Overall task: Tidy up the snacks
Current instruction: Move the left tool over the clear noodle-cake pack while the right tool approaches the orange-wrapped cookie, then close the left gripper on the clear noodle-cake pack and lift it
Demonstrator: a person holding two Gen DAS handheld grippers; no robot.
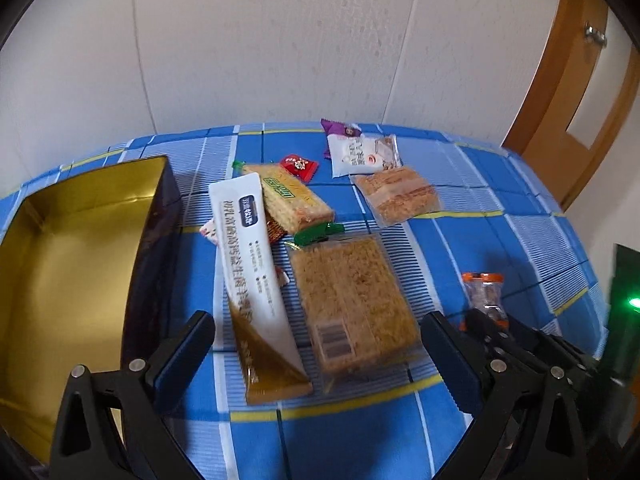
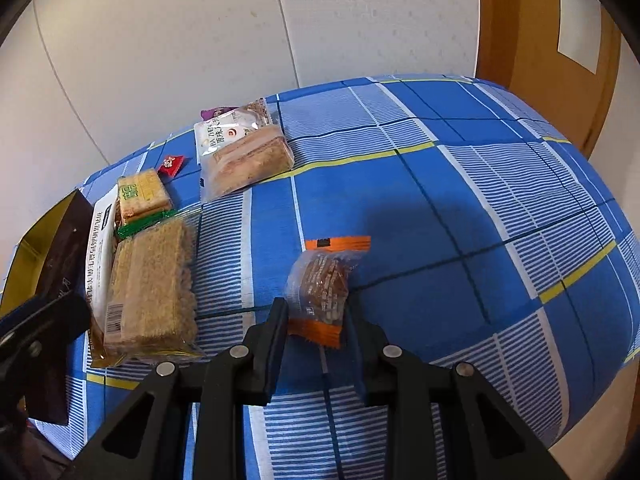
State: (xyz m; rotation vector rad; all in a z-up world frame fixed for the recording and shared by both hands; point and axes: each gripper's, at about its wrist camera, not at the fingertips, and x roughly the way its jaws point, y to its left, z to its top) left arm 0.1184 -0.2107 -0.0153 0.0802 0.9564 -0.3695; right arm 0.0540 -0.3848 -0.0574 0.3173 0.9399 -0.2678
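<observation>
We've got the right gripper (image 2: 316, 312) clamped on the orange-ended snack pack (image 2: 322, 286). Left gripper (image 1: 316, 344) is spread wide w/ nothing in it, over the big cracker pack (image 1: 352, 300), gold tin (image 1: 80, 248) on the left.

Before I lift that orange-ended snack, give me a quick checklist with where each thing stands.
1. Right tongs closed on the orange-ended snack: ok, a finger on each side.
2. Grip firm: cannot tell.
3. Snack apart from the other packs: ok.
4. Gold tin open, nothing seen inside: ok.
5. Left tongs open, holding nothing: ok.
6. Path to tin unobstructed: not ok, left tongs and big crispy pack lie between.
</observation>
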